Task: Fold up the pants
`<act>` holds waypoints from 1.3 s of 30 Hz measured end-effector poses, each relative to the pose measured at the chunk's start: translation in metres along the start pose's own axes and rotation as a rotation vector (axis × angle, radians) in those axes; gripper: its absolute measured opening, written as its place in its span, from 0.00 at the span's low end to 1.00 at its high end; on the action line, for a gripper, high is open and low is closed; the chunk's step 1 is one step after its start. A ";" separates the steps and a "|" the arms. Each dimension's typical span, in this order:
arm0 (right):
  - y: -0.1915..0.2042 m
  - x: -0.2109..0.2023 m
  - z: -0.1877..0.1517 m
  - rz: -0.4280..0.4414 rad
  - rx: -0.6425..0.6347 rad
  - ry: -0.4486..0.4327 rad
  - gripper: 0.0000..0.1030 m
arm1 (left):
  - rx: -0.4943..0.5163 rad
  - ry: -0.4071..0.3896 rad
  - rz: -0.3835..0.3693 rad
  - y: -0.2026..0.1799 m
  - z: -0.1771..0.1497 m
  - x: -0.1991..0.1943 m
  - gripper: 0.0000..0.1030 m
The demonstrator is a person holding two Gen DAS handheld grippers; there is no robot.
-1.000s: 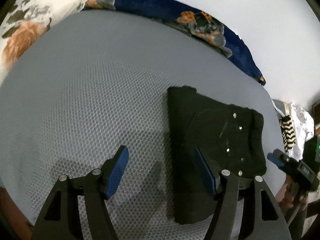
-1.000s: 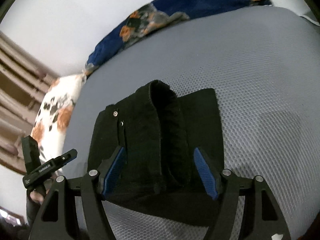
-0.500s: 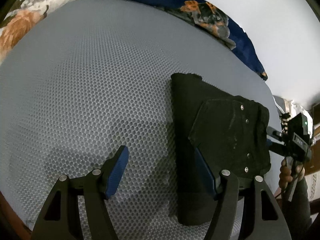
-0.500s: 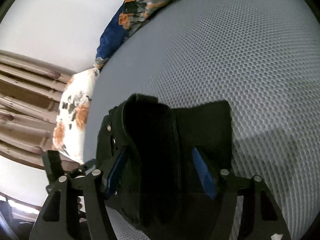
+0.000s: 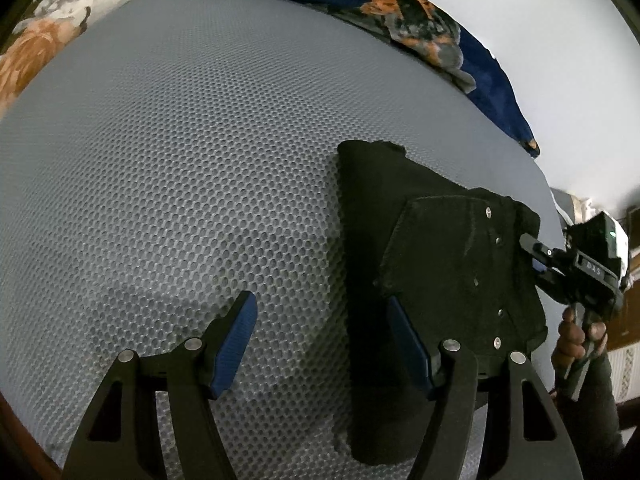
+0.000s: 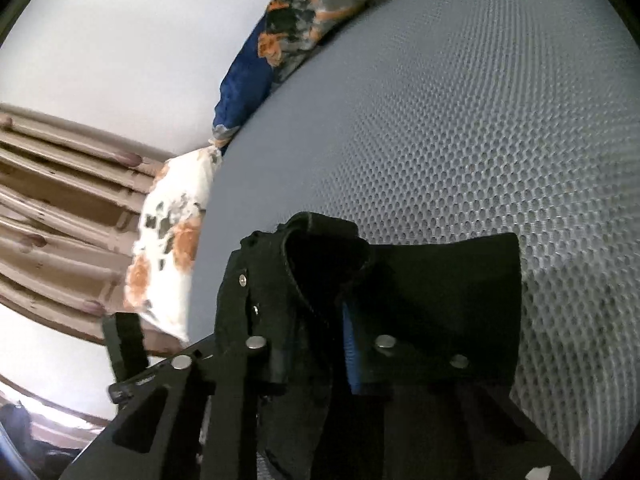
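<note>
Pants: black denim pair, partly folded, on grey mesh mattress. Soft, floppy, thick at seams; grip waistband edge. Right gripper jaws just closing, pinching waistband. Left gripper wide open, empty, beside pants.

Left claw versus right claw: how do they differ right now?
The left claw stands open over the grey mesh mattress, gripping nothing; the right claw has just been closing and pinches the black pants. The left sits at the pants' folded edge, the right at the riveted end. Both have blue pads.
</note>
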State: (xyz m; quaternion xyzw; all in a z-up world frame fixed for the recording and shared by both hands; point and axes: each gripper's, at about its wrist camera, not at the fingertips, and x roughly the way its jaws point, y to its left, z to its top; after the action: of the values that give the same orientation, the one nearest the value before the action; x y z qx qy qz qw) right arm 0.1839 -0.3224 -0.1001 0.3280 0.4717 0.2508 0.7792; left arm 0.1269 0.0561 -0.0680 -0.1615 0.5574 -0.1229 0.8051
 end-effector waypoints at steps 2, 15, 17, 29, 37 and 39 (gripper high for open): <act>0.016 -0.010 -0.006 -0.027 -0.007 -0.045 0.12 | 0.004 -0.004 -0.005 -0.003 0.001 0.000 0.66; 0.035 -0.080 -0.038 -0.142 0.083 -0.209 0.10 | 0.098 -0.038 -0.026 -0.035 0.010 -0.005 0.66; 0.011 -0.078 -0.043 -0.156 0.150 -0.208 0.10 | 0.107 -0.039 -0.026 -0.039 0.010 -0.002 0.66; -0.025 -0.069 -0.058 -0.304 0.185 -0.193 0.27 | 0.222 -0.011 0.097 -0.055 0.002 0.037 0.66; -0.004 -0.084 -0.090 -0.342 0.126 -0.181 0.27 | 0.244 0.008 0.092 -0.059 -0.016 0.030 0.66; 0.000 -0.084 -0.097 -0.330 0.120 -0.174 0.27 | 0.247 0.012 0.089 -0.060 -0.022 0.028 0.66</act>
State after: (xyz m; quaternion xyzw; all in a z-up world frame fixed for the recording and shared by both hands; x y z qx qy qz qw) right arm 0.0605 -0.3547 -0.0852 0.3126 0.4640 0.0618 0.8265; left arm 0.1151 -0.0123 -0.0751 -0.0354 0.5493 -0.1556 0.8202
